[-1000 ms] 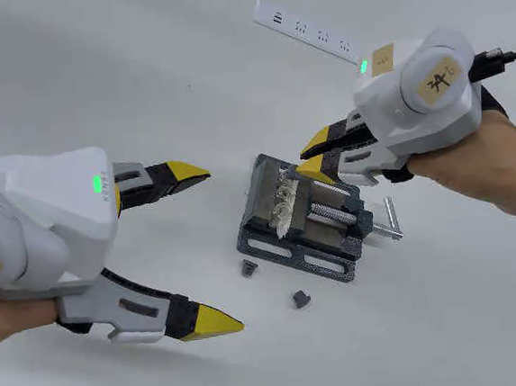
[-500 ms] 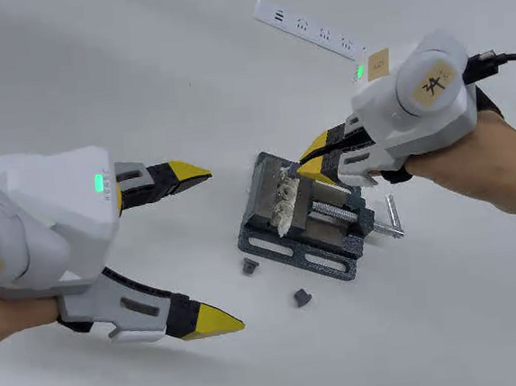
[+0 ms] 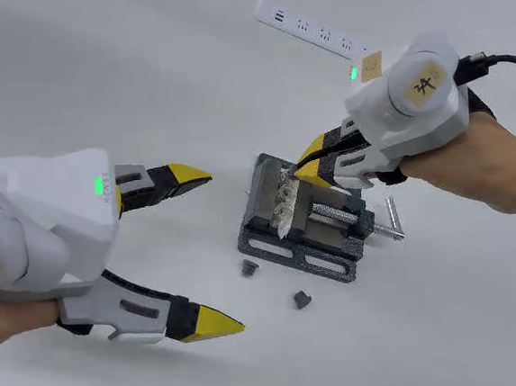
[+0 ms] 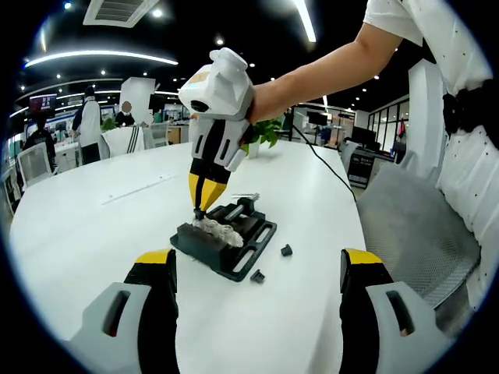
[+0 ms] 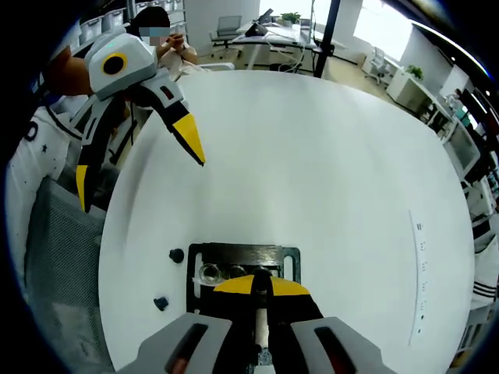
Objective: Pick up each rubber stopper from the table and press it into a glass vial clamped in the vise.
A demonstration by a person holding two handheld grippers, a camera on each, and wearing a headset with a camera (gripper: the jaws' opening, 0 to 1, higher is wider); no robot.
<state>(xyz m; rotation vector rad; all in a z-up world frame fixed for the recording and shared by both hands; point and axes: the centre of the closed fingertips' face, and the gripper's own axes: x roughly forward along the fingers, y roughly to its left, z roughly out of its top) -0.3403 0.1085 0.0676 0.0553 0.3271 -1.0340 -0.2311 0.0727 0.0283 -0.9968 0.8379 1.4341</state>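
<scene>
The right gripper [image 3: 299, 164] stood over the dark grey metal bench vise [image 3: 291, 244]. Its yellow-tipped jaws were clenched on what appeared to be a small dark grey rubber stopper [image 5: 262, 280], held at the row of clear glass vials [image 5: 209, 272] clamped between the vise blocks. Whether that stopper sat in a vial mouth could not be told. The left gripper [image 3: 207, 248] hung released, jaws wide apart and holding nothing, well apart from the vise. Assessed hazards: a press made off-centre or at a slant would likely cock the stopper in the mouth or chip a glass rim. The pinch lay at the very tips, so the stopper might squirt out under load. Sideways force could loosen neighbouring vials in the clamp. Count: two grippers; one vise; one stopper in the jaws. There were two loose stoppers on the white table [image 3: 140, 86], the first loose stopper [image 3: 249, 267] just beside the vise base and the second loose stopper [image 3: 302, 299] near it, apart from each other. At least two open vial mouths were seen, full total undetermined. One long white power strip [image 3: 311, 27] lay beyond.
</scene>
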